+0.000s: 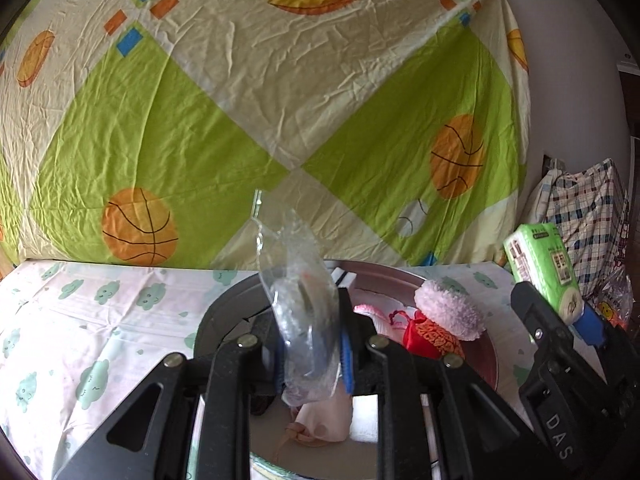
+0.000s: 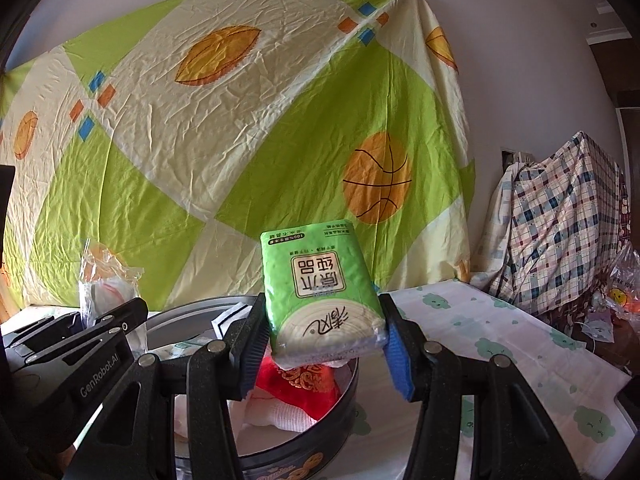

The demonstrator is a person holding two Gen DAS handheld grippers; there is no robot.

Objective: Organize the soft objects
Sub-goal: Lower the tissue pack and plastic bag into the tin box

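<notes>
Hand-held gripper (image 2: 322, 354) above cloud-print tablecloth (image 2: 520, 332), ball-patterned sheet (image 2: 240, 140) behind.

Round tin (image 2: 312, 436) is sitting open-topped under both grippers, its mouth already partly taken up by a red pouch (image 2: 296, 388) and white fabric. Table (image 2: 520, 344) to the right of the tin is lying bare, giving free passage. Hanging sheet (image 2: 240, 140) is closing off the back; a plaid-covered heap (image 2: 560, 220) is blocking the far right. Left gripper (image 2: 86, 320) is crowding the tin's left rim.
</notes>
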